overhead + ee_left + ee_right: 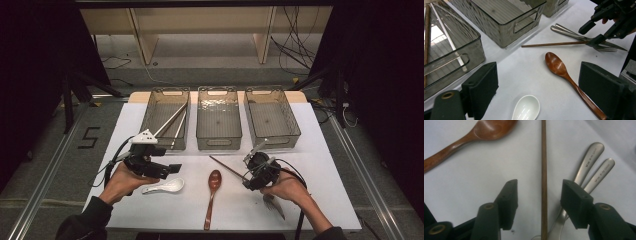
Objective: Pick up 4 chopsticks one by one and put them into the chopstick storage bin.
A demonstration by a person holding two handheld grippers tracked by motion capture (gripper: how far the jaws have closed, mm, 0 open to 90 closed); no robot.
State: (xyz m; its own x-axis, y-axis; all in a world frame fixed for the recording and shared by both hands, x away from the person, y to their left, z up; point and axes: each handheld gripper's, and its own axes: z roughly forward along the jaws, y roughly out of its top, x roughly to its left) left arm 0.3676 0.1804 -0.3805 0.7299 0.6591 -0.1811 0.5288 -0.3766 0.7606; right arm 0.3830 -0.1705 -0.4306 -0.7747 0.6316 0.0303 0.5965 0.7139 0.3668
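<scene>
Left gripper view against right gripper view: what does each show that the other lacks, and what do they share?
Left gripper view alone: the white spoon, the clear bins and chopsticks inside one. Right gripper view alone: the right claw open astride the brown chopstick, pads not touching it, and lettering on the metal handles. Shared: the wooden spoon, that chopstick, the metal cutlery.

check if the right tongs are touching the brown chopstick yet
Apart. In the right gripper view the brown chopstick runs between the right tongs, with white table showing on both sides of it.
</scene>
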